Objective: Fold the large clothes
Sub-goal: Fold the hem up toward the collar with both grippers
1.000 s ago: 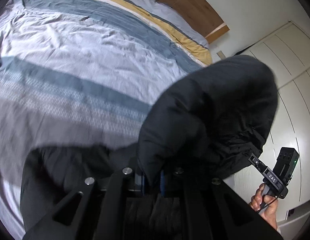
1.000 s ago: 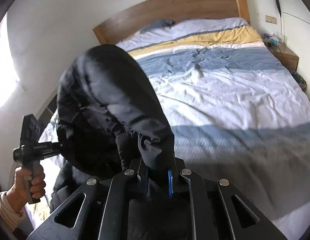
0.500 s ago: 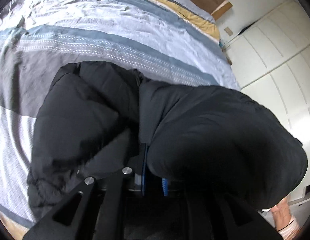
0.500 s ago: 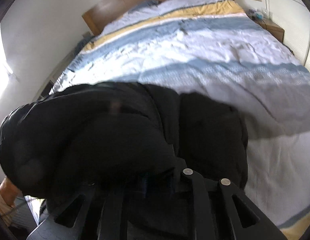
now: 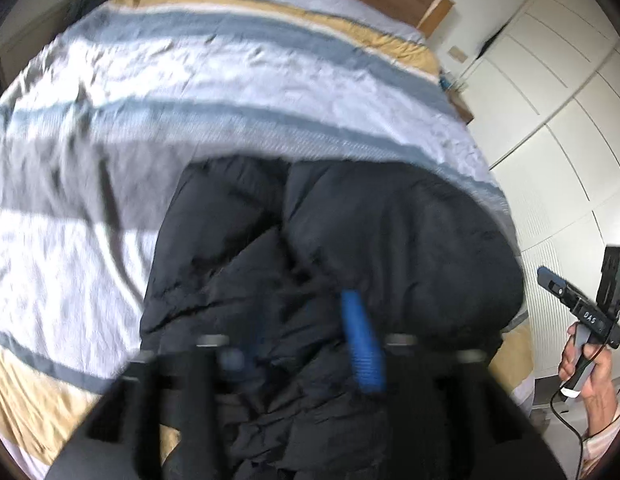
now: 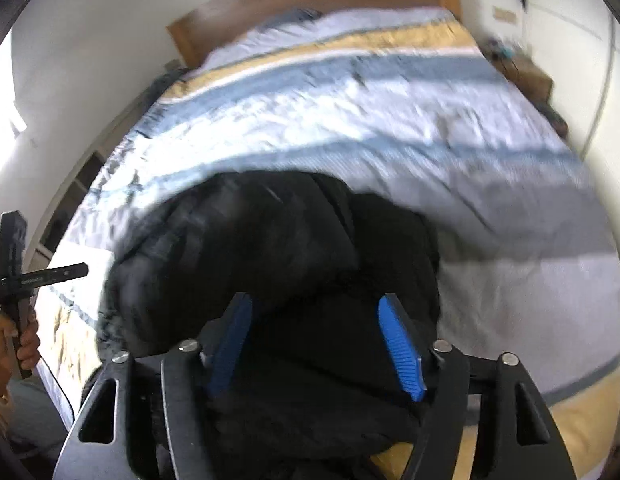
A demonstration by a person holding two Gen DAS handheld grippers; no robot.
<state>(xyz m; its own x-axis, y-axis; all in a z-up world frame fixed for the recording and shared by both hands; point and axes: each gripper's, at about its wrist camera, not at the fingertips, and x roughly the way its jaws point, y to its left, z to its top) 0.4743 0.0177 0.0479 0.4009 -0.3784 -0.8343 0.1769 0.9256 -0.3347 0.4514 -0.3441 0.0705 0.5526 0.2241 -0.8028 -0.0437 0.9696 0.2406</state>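
Note:
A black puffer jacket lies in a thick folded heap on the striped bed cover near the foot of the bed; it also shows in the right wrist view. My left gripper is open just above the jacket's near edge, its blue pads apart and holding nothing. My right gripper is open too, with its blue pads wide apart over the jacket's near side. Each gripper shows from the side in the other's view, the right one and the left one.
The bed cover has blue, white, grey and yellow stripes and spreads beyond the jacket. A wooden headboard stands at the far end. White wardrobe doors line the right side. A bedside table stands at the far right.
Both grippers carried the jacket's held part down onto the heap on the bed, then opened and let it go. They have drawn back a little.

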